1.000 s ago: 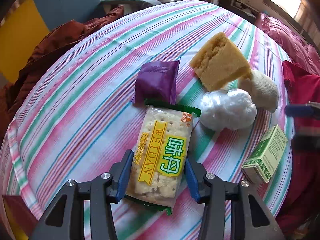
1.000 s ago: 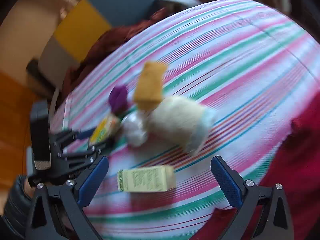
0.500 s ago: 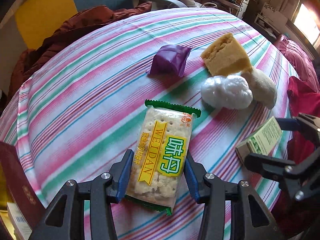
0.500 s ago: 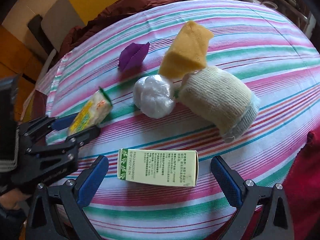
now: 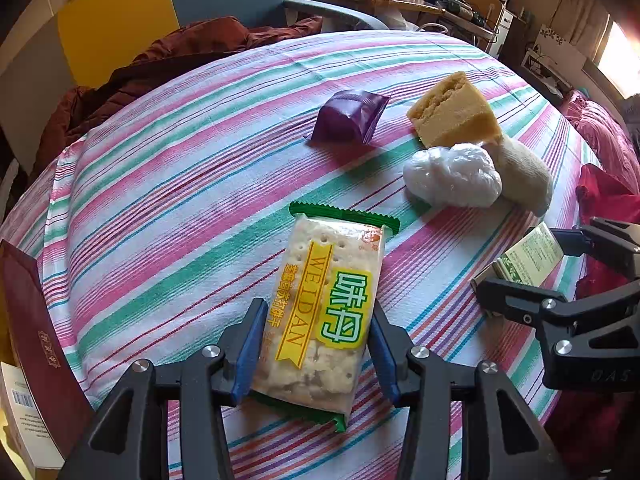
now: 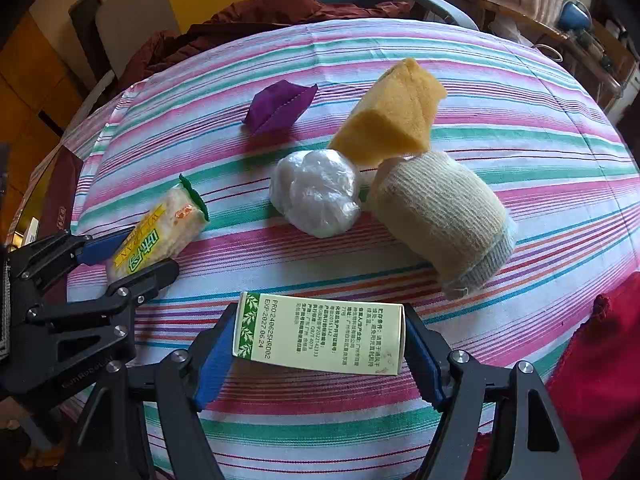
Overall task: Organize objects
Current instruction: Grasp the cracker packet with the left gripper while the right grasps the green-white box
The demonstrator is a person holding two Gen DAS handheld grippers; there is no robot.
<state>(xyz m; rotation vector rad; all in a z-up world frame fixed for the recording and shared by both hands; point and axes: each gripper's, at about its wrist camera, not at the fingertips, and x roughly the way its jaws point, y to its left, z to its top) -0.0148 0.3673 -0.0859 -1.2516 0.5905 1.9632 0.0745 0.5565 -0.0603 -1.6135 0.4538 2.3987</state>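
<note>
My left gripper (image 5: 318, 344) is shut on a cracker packet (image 5: 324, 308) with a green edge and a yellow label, held just above the striped tablecloth. The packet also shows in the right wrist view (image 6: 160, 232). My right gripper (image 6: 320, 344) has closed its blue pads on the two ends of a pale green box (image 6: 320, 336). In the left wrist view the box (image 5: 528, 256) sits between the right gripper's fingers (image 5: 516, 292). A purple pouch (image 6: 280, 106), a yellow sponge (image 6: 390, 114), a white plastic ball (image 6: 316, 192) and a beige sock roll (image 6: 440, 212) lie beyond.
The round table has a striped cloth (image 5: 180, 168). A dark red box (image 5: 36, 320) stands at its left edge. A brown-red jacket (image 5: 180, 52) hangs on a chair behind. Red fabric (image 6: 600, 360) lies at the near right edge.
My right gripper moved in over the green box and closed its fingers onto its ends. My left gripper pulled back toward the table's near left with the cracker packet.
</note>
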